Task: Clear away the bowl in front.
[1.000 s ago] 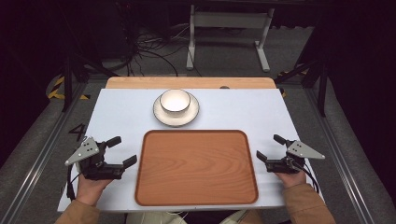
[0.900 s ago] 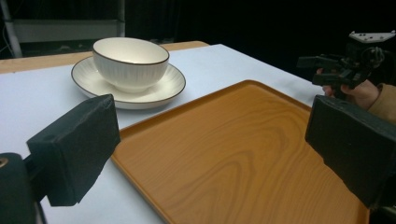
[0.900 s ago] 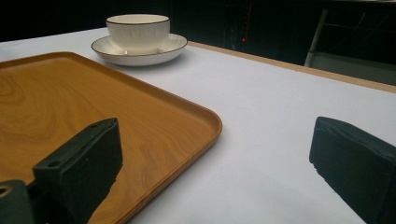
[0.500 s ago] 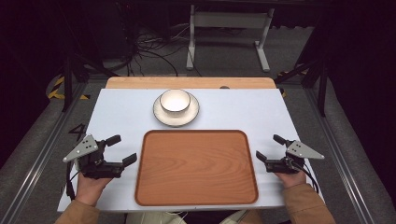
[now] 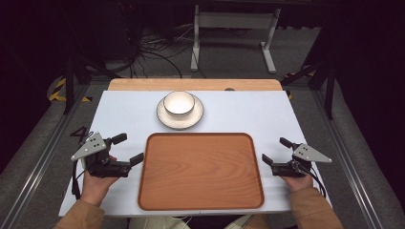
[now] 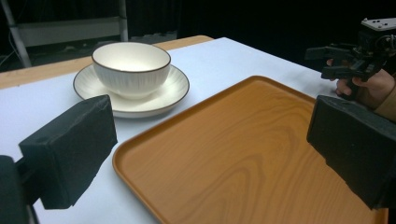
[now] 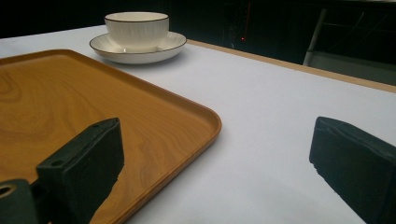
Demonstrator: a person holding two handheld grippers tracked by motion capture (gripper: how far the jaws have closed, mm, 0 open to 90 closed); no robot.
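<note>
The left gripper (image 5: 128,149) rests on the table (image 5: 124,109) with its jaws spread wide and nothing between them, pointing inward at the near-left part of the wooden tray (image 5: 200,171), whose left rim lies just ahead of its fingertips. The right gripper (image 5: 275,151) sits likewise on the opposite side, jaws wide apart and empty, its tips just short of the tray's right rim. The tray lies flat between the two, its long axis running from one gripper to the other (so each hand faces a short end).

Farther out, beyond the tray's far edge, the white bowl (image 5: 179,103) stands upright on its saucer (image 5: 165,118). From the left gripper it lies ahead and off to the right; from the right gripper, ahead and to the left. It looks slightly nearer the left hand, though the margin is small.
</note>
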